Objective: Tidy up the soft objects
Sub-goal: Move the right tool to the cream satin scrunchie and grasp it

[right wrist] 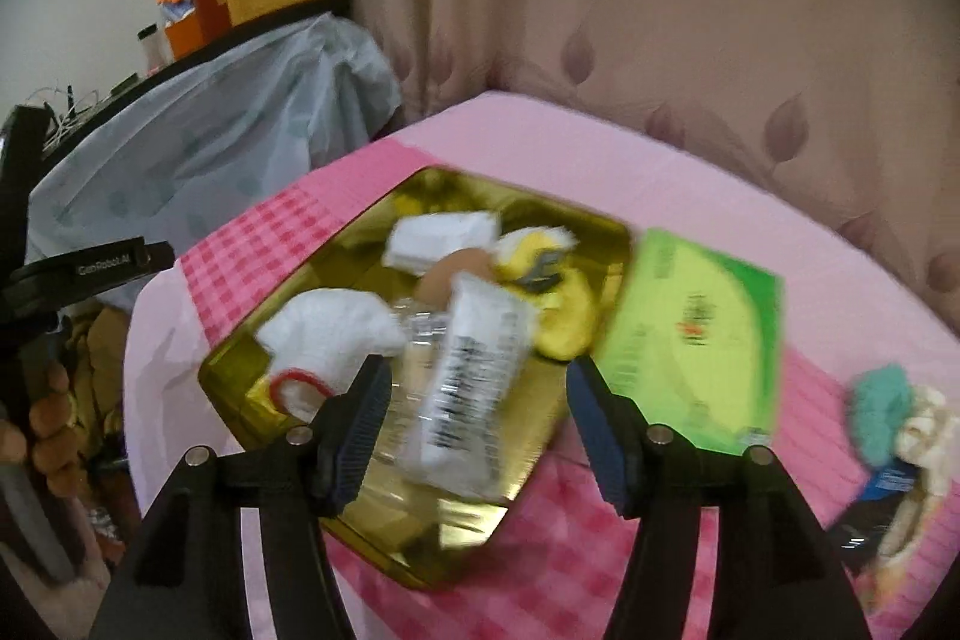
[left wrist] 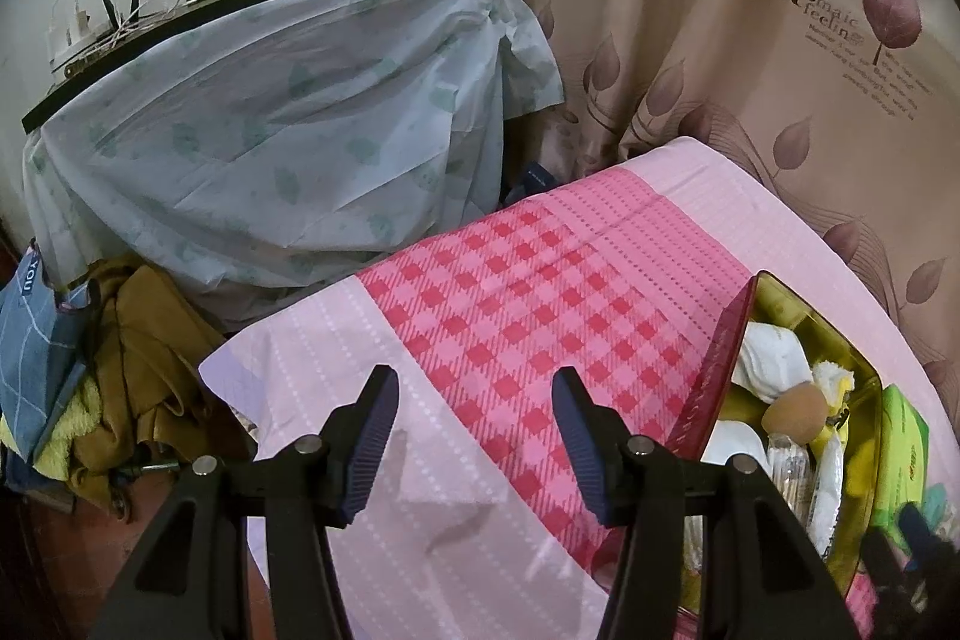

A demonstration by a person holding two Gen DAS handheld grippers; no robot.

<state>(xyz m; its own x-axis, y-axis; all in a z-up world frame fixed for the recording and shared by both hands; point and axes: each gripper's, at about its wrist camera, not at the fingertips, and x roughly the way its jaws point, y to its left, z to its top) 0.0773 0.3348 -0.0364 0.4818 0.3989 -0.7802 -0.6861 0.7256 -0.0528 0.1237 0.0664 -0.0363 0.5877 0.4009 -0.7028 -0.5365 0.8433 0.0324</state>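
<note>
The white plastic packet [right wrist: 465, 370] lies in the gold tin [right wrist: 474, 526], between the fingers of the right gripper [right wrist: 474, 427], its long axis running near to far. The jaws stand apart; the pads seem not to press it. The left gripper [left wrist: 474, 439], open and empty, hovers left of the tin over the pink bedsheet [left wrist: 492, 292].

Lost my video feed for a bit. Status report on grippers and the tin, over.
Left gripper open, empty, over the pink bedspread. Right gripper open above the gold tin, white packet between its fingers, not pinched. Green pack beside tin; nothing blocking.
</note>
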